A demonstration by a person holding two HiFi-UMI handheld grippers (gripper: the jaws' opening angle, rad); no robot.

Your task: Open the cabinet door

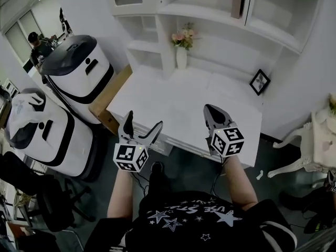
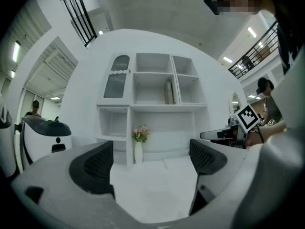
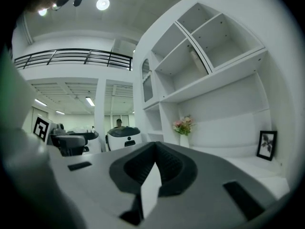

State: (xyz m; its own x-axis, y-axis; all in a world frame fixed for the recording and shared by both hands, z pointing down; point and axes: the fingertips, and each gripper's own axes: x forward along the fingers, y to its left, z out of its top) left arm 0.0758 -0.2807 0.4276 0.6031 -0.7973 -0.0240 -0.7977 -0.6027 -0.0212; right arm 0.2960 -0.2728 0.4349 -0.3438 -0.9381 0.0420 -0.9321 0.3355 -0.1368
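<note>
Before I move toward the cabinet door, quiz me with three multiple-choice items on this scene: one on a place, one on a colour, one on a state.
1. Where does the picture frame stand?
A) at the desk's right rear
B) at the desk's left front edge
C) on the top shelf

2. What colour are the flowers in the vase?
A) blue
B) pink
C) yellow

3. How do the left gripper and the right gripper stand?
A) both open
B) left shut, right open
C) left open, right shut

Answers:
1 A: the head view shows the frame near the desk's right rear corner.
2 B: pink blossoms top the white vase.
3 C: the left jaws stand wide apart and empty, and the right jaws meet with nothing between them.
</note>
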